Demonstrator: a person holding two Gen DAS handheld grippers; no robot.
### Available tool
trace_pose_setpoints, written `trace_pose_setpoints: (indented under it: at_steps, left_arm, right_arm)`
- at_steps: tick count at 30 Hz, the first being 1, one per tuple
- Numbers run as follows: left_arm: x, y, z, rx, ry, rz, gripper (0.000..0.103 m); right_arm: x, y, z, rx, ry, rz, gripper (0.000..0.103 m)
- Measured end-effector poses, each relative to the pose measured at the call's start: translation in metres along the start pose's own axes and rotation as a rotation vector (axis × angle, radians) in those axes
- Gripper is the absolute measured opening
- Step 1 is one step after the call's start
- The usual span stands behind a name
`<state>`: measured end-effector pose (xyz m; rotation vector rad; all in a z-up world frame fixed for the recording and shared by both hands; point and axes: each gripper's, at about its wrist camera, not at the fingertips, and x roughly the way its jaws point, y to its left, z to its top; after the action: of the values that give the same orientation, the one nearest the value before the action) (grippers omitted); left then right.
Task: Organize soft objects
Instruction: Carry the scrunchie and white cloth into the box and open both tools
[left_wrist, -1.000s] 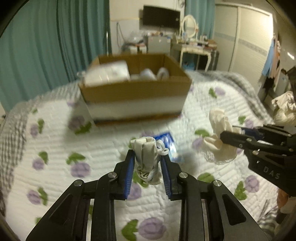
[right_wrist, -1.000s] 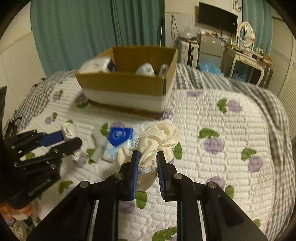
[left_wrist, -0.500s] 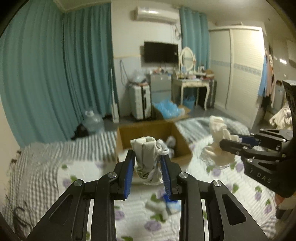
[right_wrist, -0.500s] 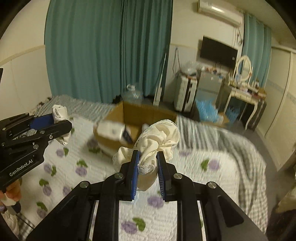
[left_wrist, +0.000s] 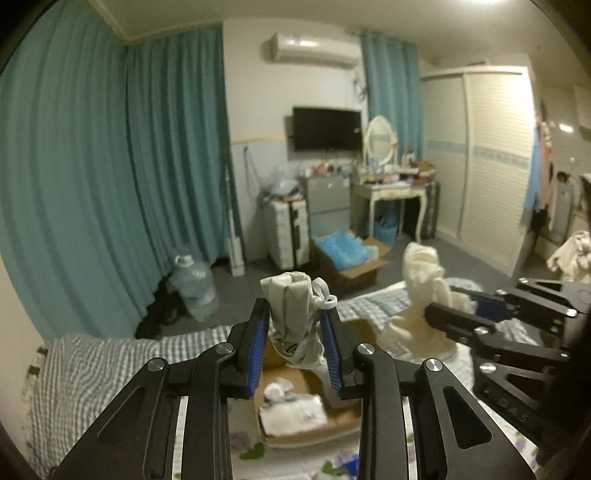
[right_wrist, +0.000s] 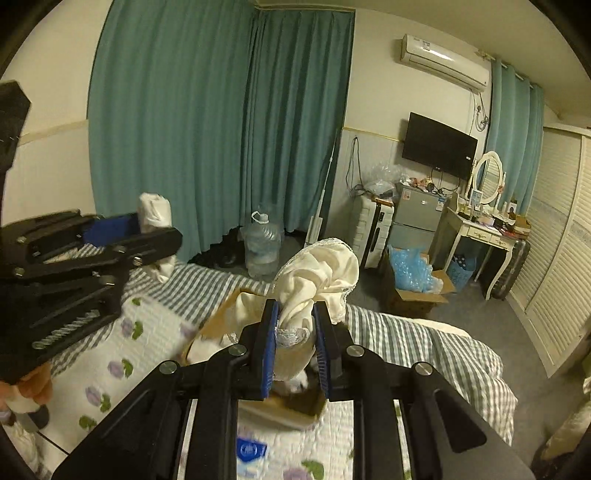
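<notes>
My left gripper (left_wrist: 295, 332) is shut on a rolled grey-white cloth (left_wrist: 291, 314) and holds it high above the open cardboard box (left_wrist: 291, 435) on the bed. My right gripper (right_wrist: 294, 332) is shut on a cream lace-edged cloth (right_wrist: 317, 273), also above the box (right_wrist: 295, 410). Each gripper shows in the other's view: the right one (left_wrist: 454, 317) with the cream cloth (left_wrist: 421, 295) at right, the left one (right_wrist: 147, 236) with the grey-white cloth (right_wrist: 155, 208) at left. White soft items (left_wrist: 291, 415) lie in the box.
The bed has a floral quilt (right_wrist: 122, 354) and a grey checked blanket (right_wrist: 424, 350). A blue packet (right_wrist: 249, 452) lies on the quilt in front of the box. Beyond the bed are teal curtains, a water jug (right_wrist: 262, 247), a dressing table and a wardrobe.
Both grippers have risen well above the bed with their cloths still held. The box has dropped from mid-frame to the bottom of both views.
</notes>
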<state>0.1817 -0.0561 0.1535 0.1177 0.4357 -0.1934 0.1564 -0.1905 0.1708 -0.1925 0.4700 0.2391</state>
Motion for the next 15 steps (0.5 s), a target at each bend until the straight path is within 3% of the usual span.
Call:
trace_pose_setpoints:
  at_steps: [4, 8, 11, 15]
  left_arm:
    - [0.063, 0.006, -0.007, -0.015, 0.085, 0.013, 0.027]
    - [0.122, 0.013, -0.034, -0.01, 0.149, 0.0, 0.027]
    - [0.161, 0.014, -0.061, 0.019, 0.216, -0.017, 0.027]
    - [0.175, 0.011, -0.083, 0.041, 0.23, -0.036, 0.027]
  right_arm:
    - [0.046, -0.008, 0.014, 0.026, 0.023, 0.014, 0.019]
    - [0.106, -0.015, 0.011, 0.042, 0.079, 0.005, 0.019]
    - [0.151, -0.022, -0.006, 0.057, 0.137, 0.011, 0.019]
    - [0.205, -0.03, -0.04, 0.095, 0.227, 0.029, 0.019]
